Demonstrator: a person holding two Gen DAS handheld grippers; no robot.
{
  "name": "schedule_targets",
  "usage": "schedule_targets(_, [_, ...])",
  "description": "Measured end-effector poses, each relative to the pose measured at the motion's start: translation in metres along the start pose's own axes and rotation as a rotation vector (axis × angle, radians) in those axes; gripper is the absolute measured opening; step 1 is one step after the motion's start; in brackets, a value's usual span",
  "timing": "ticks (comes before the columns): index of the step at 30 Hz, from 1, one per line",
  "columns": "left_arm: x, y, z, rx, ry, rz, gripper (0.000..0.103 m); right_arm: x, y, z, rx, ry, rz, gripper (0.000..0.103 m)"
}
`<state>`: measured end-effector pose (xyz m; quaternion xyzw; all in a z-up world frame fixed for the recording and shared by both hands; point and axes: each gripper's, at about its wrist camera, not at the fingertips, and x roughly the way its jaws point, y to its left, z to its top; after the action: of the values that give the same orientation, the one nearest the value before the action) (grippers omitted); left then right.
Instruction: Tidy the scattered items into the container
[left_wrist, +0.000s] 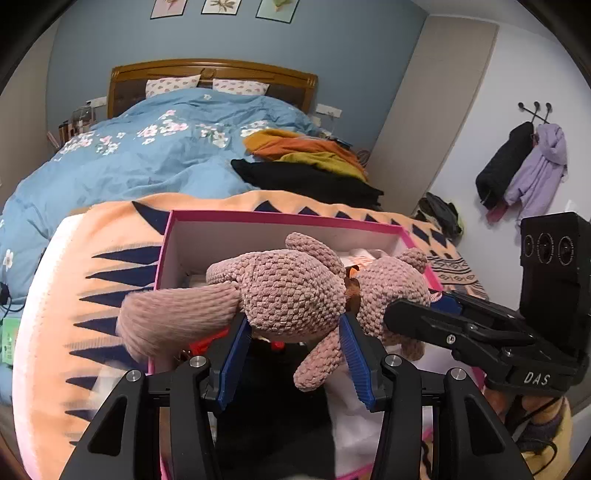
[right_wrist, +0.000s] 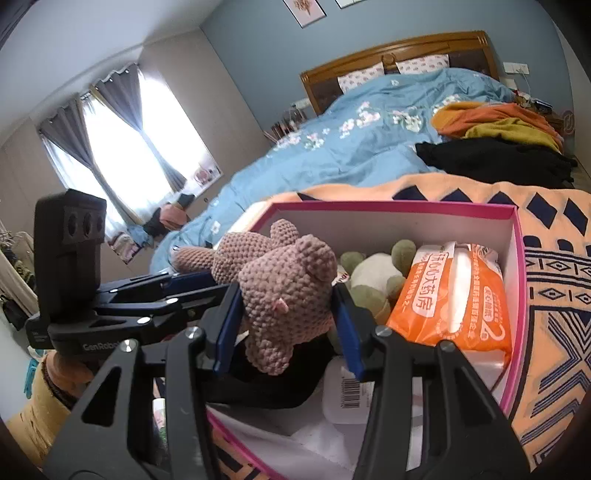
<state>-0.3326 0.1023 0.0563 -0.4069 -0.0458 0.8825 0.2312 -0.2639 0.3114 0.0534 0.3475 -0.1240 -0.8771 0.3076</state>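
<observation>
Blue duvet (left_wrist: 155, 155) covers the bed (right_wrist: 391, 59) ahead of you, with orange, mustard and black clothes (left_wrist: 306, 162) piled on its right side. Nearer you lies an orange blanket (left_wrist: 110, 236) with navy triangles, and on it sits the pink box (left_wrist: 280, 218), white inside.

Your two claws share one load, the pink knitted bear (left_wrist: 291, 288), held over the open box. Your left claw (left_wrist: 293, 326) pinches its body between the blue pads (left_wrist: 234, 354), with a leg hanging out over the box's left wall and an arm dangling between the pads. Your right claw (right_wrist: 286, 317) pinches its head, snout pointing down toward you. In the left view that claw reaches in from the right, and in the right view the left claw comes in from the left.

Under the bear the box already holds an orange wipes pack (right_wrist: 454, 295) against the right wall, a green-and-white plush (right_wrist: 373, 277) beside it, a black item (right_wrist: 273, 384) and a white pack with a barcode (right_wrist: 351, 395)
</observation>
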Motion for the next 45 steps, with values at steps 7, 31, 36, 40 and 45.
schedule_targets(7, [0.014,0.006,0.003,-0.007,0.016,0.025,0.05,0.026,-0.004,0.01,-0.009,0.062,-0.058,0.051])
schedule_targets(31, [0.036,0.033,0.01,-0.063,0.028,0.117,0.044,0.081,-0.009,0.031,0.003,0.202,-0.124,0.051])
schedule_targets(36, [0.036,0.036,0.008,-0.066,0.021,0.128,0.044,0.087,-0.009,0.032,0.01,0.226,-0.141,0.051])
schedule_targets(40, [0.036,0.035,0.008,-0.064,0.021,0.136,0.044,0.089,-0.009,0.031,0.022,0.24,-0.15,0.051])
schedule_targets(45, [0.035,0.031,0.007,-0.042,0.018,0.15,0.044,0.09,-0.013,0.03,0.042,0.247,-0.166,0.051])
